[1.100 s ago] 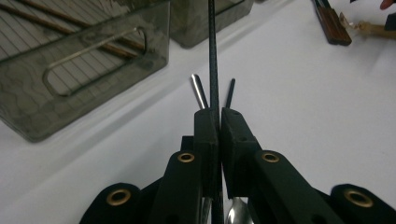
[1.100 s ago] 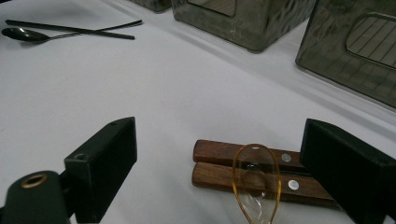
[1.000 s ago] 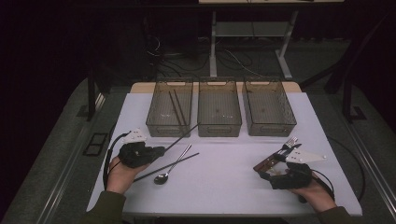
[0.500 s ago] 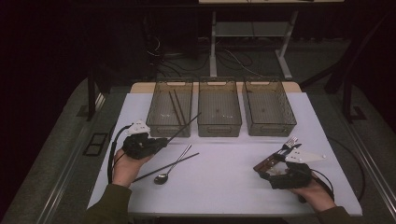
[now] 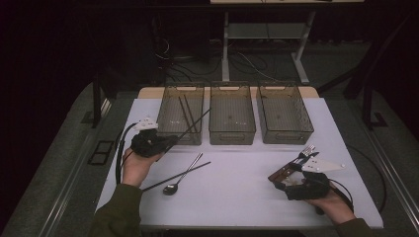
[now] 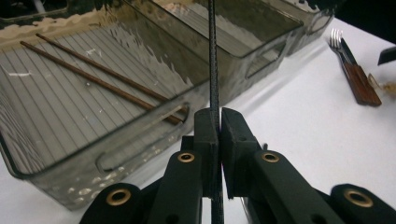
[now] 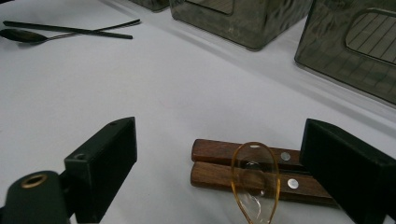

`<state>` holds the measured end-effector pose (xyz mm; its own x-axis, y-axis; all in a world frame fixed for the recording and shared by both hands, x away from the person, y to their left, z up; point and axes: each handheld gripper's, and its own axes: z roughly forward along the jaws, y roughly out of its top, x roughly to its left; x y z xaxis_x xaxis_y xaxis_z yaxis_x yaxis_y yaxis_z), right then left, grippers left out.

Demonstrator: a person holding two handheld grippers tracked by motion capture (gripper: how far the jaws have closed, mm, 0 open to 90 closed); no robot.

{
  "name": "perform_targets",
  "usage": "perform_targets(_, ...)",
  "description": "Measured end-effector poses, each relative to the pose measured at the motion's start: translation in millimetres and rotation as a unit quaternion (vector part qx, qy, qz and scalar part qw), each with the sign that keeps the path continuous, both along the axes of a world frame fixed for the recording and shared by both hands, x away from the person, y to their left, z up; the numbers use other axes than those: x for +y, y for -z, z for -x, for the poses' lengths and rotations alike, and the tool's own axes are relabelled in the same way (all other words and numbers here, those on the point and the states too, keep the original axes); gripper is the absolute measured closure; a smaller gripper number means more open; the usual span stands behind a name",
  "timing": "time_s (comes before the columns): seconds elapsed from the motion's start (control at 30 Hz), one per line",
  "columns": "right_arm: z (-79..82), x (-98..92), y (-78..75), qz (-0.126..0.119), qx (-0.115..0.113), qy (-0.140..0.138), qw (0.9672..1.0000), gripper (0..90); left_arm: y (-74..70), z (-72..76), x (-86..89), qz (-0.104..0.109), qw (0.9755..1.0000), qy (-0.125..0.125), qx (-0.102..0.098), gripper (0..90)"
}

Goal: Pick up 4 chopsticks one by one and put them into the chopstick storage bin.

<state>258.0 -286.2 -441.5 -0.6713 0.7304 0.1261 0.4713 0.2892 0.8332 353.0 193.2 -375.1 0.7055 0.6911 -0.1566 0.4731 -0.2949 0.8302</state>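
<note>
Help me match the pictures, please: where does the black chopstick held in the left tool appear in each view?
High view: the black chopstick slants up-right from the left tool over the left bin.
Left gripper view: it rises straight from between the shut jaws at centre.
Right gripper view: not in it.
Shared landmark: the left bin with two brown chopsticks.

High view looking forward and down over the white table [image 5: 247, 192], left gripper view sitting close behind its jaws and facing the left bin [image 6: 93, 154], right gripper view looking low across the table toward the spoon [image 7: 28, 35], both gripper views sharing the wooden-handled cutlery [image 7: 261, 175].
</note>
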Motion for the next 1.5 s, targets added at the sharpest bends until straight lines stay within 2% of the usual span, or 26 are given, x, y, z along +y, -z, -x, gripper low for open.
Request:
perform_targets(0.33, 0.2, 0.0, -0.1, -0.002, 0.0, 0.002, 1.0, 11.0, -9.6, -21.8, -5.1, 0.011, 0.9999, -0.012, -0.004, 85.1)
perform_targets(0.7, 0.4, 0.0, 0.0, -0.003, 0.001, 0.002, 1.0, 11.0, -22.0, -46.2, -12.2, 0.012, 0.9995, -0.029, -0.004, 85.1)
perform_targets(1.0, 0.4, -0.1, 0.0, -0.004, 0.0, 0.003, 1.0, 11.0, -27.8, -72.4, -16.6, -0.013, 0.9986, -0.052, -0.005, 85.1)
perform_targets(1.17, 0.5, 0.0, 0.0, -0.004, 0.001, 0.003, 1.0, 11.0, -22.9, -87.5, -13.9, -0.024, 0.9969, -0.075, 0.0, 85.1)
perform_targets(1.27, 0.5, 0.1, 0.0, -0.004, 0.001, 0.002, 1.0, 11.0, -16.5, -97.9, -10.5, -0.031, 0.9954, -0.089, 0.012, 85.1)
perform_targets(1.5, 0.5, 0.0, -0.1, -0.006, 0.001, 0.002, 1.0, 11.0, 2.1, -114.5, -8.4, -0.063, 0.9903, -0.116, 0.044, 85.1)
